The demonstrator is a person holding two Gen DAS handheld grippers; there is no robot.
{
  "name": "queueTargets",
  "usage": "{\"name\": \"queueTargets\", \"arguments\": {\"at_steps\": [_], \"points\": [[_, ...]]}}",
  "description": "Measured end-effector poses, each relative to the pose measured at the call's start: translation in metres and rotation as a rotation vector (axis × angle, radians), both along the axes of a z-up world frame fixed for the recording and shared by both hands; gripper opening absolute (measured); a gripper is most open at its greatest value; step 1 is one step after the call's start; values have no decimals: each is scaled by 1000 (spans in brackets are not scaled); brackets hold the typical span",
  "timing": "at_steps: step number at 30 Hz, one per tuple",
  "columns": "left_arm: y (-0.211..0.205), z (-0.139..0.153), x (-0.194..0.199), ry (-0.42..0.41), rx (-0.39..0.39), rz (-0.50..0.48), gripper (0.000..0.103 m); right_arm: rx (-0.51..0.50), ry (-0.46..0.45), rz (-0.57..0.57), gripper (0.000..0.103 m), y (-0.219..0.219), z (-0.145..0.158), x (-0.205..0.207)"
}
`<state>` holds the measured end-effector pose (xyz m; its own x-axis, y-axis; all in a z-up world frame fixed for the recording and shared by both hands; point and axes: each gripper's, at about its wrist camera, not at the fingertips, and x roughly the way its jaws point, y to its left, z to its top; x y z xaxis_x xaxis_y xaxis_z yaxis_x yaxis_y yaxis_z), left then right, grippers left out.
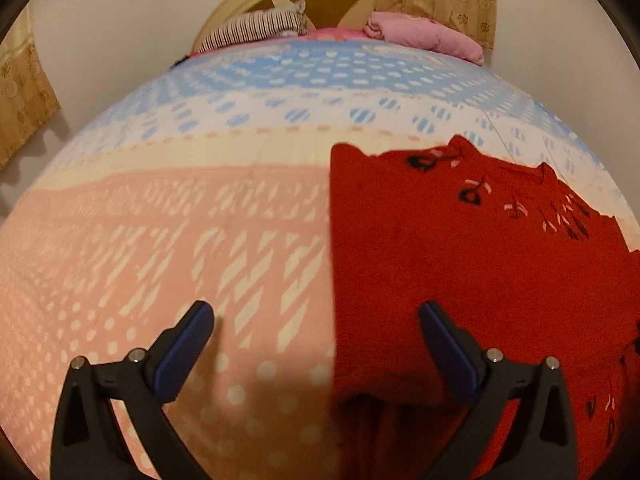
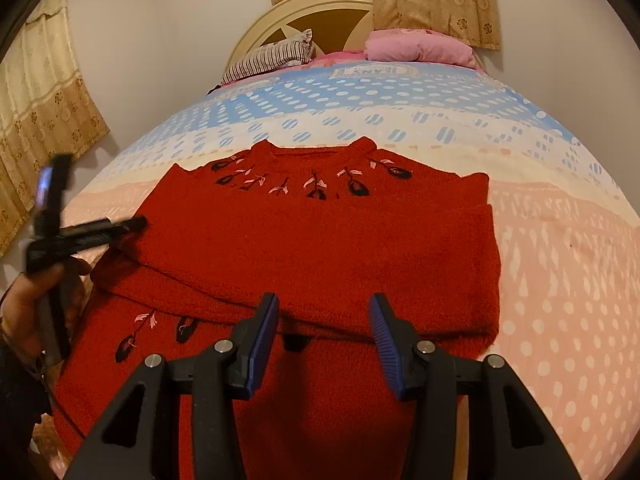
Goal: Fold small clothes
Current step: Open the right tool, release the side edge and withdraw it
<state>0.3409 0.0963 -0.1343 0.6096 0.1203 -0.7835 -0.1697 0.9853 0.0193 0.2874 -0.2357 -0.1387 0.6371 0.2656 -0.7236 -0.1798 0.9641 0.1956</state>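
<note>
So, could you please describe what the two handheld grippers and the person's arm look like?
Both the left gripper and right gripper have black angular plastic frames with silver bolts and ribbed dark blue pads. The person's hand emerges from a dark sleeve.

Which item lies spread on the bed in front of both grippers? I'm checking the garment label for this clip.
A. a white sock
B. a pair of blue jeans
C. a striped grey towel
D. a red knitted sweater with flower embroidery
D: the red sweater with dark and pink flower embroidery near its neckline lies flat on the bedspread.
</note>
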Motion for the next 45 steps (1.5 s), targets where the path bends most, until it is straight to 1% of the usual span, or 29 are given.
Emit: {"name": "queueTargets", "arguments": {"at_steps": [2, 4, 7, 10, 13, 16, 18, 20, 24, 29, 35, 39, 45], "points": [[10, -4, -3, 3, -38, 9, 103, 7, -6, -3, 48, -2, 1, -3], [22, -8, -6, 2, -106, 24, 103, 11, -12, -6, 48, -5, 4, -6], [33, -9, -13, -3, -145, 63, 103, 30, -21, -13, 48, -10, 9, -13], [34, -10, -15, -6, -159, 68, 103, 37, -25, -7, 50, -13, 11, -24], [31, -9, -15, -15, -161, 54, 103, 29, -18, -3, 52, -16, 8, -35], [32, -8, -16, 6, -175, 28, 103, 38, -10, -19, 52, -23, 4, -43], [30, -5, -19, 11, -170, 1, 103, 51, -1, -30, 52, -27, 1, -48], [26, 1, -27, -3, -154, -26, 103, 58, 8, -37, 52, -31, -2, -55], [17, 11, -45, -33, -107, -58, 103, 50, 23, -41, 53, -32, -5, -63], [-1, 22, -69, -63, -20, -113, 103, 49, 37, -48, 54, -29, -10, -74], [-12, 24, -95, -72, -18, -161, 103, 49, 27, -58, 59, -24, -10, -87], [-14, 24, -108, -72, -31, -175, 103, 49, 22, -63, 60, -22, -10, -96], [-20, 20, -128, -62, -27, -193, 103, 61, 20, -74, 61, -24, -10, -109]]}}
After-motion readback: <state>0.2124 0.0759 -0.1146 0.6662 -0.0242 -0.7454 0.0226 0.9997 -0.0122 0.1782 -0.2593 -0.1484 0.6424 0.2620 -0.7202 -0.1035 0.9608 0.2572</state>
